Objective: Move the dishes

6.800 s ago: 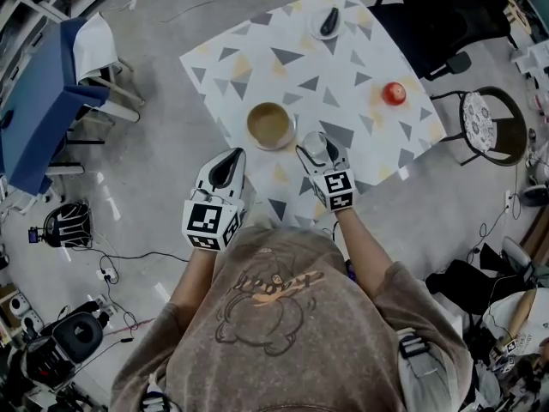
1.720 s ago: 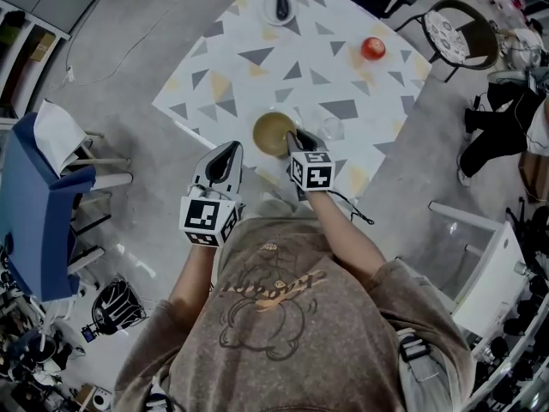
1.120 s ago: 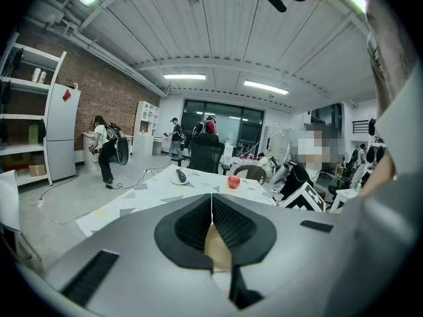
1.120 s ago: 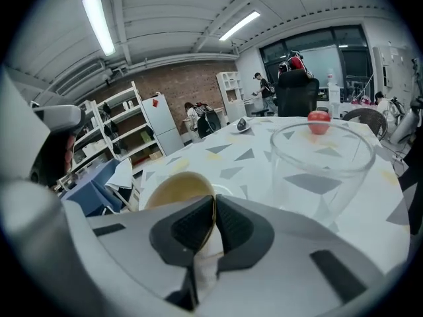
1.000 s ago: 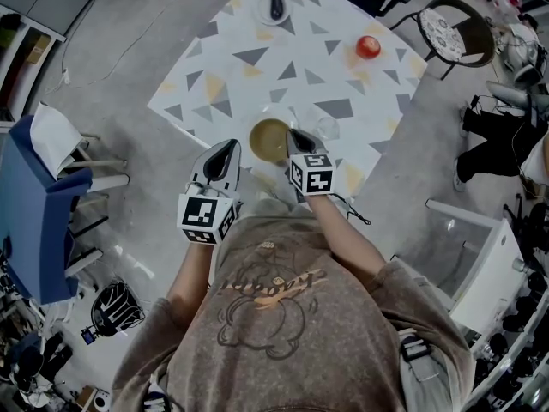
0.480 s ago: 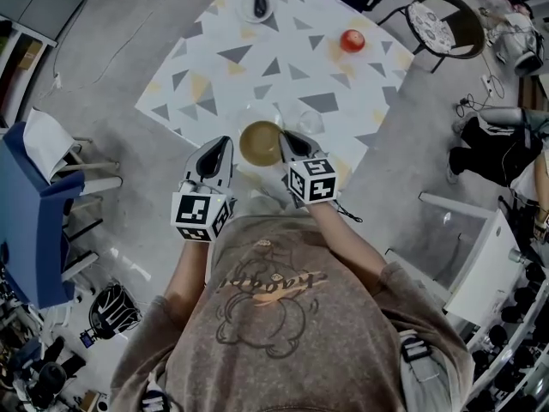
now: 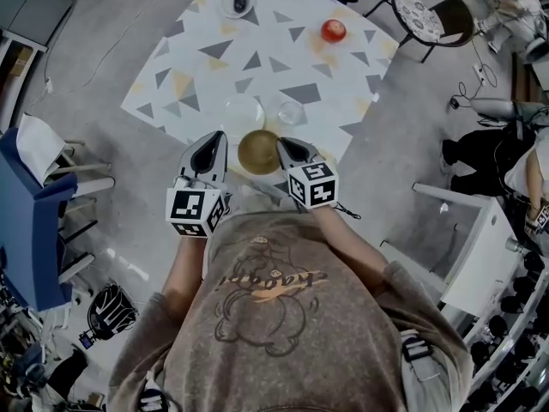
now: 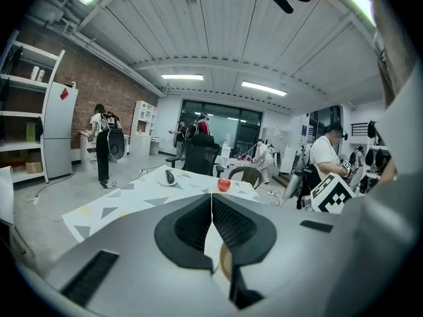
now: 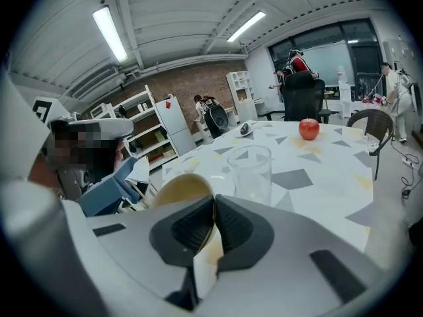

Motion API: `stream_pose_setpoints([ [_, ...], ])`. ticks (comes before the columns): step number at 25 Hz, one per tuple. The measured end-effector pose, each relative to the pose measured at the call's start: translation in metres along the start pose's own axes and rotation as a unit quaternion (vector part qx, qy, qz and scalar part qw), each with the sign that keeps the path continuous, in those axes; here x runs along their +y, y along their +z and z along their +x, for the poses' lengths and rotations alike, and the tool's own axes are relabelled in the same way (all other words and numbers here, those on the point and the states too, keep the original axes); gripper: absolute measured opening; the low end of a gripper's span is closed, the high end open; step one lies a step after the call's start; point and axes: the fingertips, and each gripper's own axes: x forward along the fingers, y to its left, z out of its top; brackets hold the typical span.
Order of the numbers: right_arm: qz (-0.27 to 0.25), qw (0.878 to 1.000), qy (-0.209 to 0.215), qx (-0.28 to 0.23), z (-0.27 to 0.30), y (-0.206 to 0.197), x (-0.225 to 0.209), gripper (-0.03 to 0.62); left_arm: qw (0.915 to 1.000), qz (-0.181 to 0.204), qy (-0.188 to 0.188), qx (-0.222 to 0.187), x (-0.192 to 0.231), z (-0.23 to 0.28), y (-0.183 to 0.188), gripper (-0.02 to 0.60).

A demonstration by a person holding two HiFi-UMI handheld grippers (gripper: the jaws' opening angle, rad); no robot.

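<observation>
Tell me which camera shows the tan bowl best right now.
The head view: the whole bowl shows from above, the right gripper pinching its rim. The right gripper view shows only part of the rim and inner wall past its jaws; the left gripper view, just a sliver beneath its jaws.

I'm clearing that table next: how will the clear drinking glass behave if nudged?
The clear drinking glass stands upright, tall and seemingly empty: probably light and apt to tip. Its smooth walls may slip when gripped, and glass could break if dropped.
</observation>
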Motion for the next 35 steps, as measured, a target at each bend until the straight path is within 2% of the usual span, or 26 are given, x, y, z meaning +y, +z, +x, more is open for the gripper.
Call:
stream_pose_setpoints([
  [17, 0.025, 0.997, -0.008, 0.071, 0.015, -0.052, -0.04, 0.017, 0.9996, -0.004, 0.028, -0.003, -0.014, -0.009, -0.002, 0.02],
  [32, 0.015, 0.997, 0.0, 0.069, 0.02, -0.054, -0.048, 0.04, 0.9989, -0.005, 0.046, -0.009, -0.016, -0.01, 0.0, 0.02],
  [35, 0.009, 0.998, 0.003, 0.061, 0.018, -0.05, -0.049, 0.078, 0.9988, -0.006, 0.046, -0.011, -0.019, -0.009, 0.001, 0.02],
])
